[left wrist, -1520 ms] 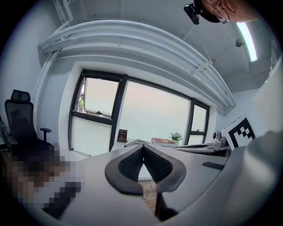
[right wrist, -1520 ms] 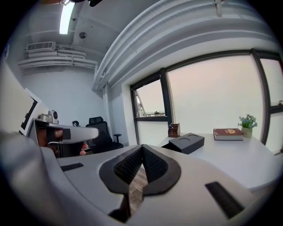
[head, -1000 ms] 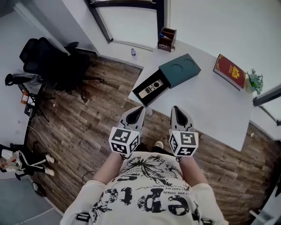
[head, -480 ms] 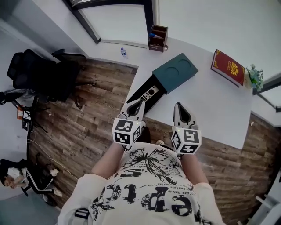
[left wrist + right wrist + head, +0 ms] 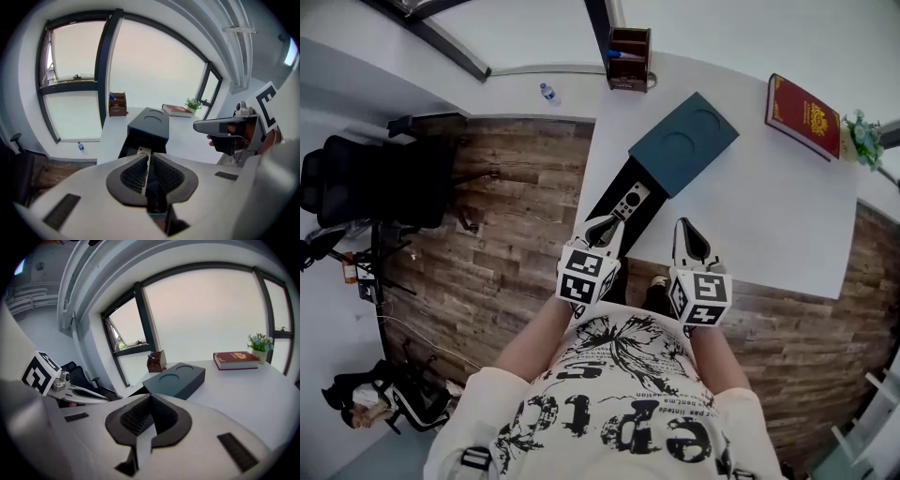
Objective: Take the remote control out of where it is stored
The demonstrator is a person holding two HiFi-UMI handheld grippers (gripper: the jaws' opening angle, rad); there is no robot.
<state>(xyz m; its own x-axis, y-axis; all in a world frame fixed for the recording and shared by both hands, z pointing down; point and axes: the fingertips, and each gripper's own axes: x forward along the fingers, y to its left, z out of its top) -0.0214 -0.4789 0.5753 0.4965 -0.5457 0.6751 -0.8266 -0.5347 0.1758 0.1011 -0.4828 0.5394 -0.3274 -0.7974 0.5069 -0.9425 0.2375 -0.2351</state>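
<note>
A dark teal box (image 5: 684, 141) lies on the white table (image 5: 769, 225). Its black drawer (image 5: 617, 214) is pulled out toward me, and the remote control (image 5: 630, 200) lies in it, face up. My left gripper (image 5: 601, 225) is shut and empty, its tips over the drawer's near end just short of the remote. In the left gripper view the box (image 5: 150, 123) and a pale bit of the remote (image 5: 143, 150) show just past the left gripper's (image 5: 149, 155) closed tips. My right gripper (image 5: 688, 228) hovers shut and empty at the table's near edge, right of the drawer. The box (image 5: 176, 378) shows beyond it.
A red book (image 5: 806, 114) and a small potted plant (image 5: 865, 136) sit at the table's far right. A wooden pen holder (image 5: 628, 58) stands at the back edge. On the wooden floor to the left are a water bottle (image 5: 547, 93) and a black office chair (image 5: 375, 178).
Both grippers have come forward to the table. The left one has moved from short of the drawer to over its near end. Both stayed shut.
</note>
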